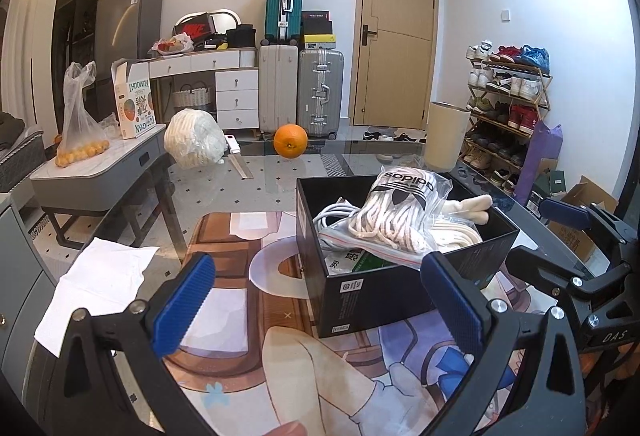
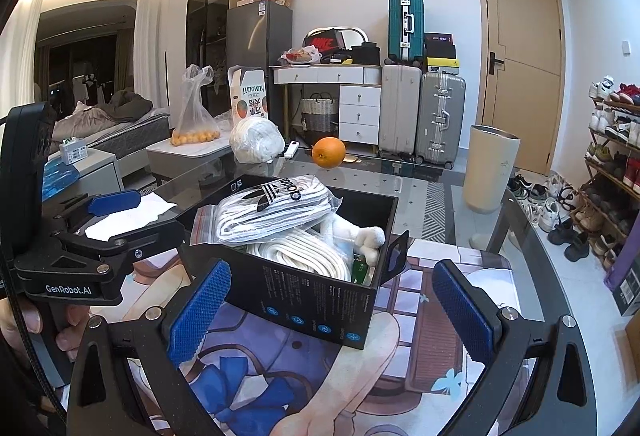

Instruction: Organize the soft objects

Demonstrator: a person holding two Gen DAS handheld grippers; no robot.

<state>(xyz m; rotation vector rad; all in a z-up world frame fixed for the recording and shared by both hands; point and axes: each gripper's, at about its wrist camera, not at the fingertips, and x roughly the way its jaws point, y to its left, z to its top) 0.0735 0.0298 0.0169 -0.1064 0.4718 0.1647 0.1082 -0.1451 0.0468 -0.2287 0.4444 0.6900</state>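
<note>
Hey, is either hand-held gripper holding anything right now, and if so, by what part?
Nothing is held. The left hand-held gripper and the right hand-held gripper are both open with nothing between their pads, near the black box.

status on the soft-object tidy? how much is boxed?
Done: the black cardboard box already holds the clear zip bag of white striped laces, a coiled white rope and a cream plush toy. In hand: nothing; left gripper and right gripper both have open jaws. Left: the white netted bundle beside the orange sits outside the box.
</note>
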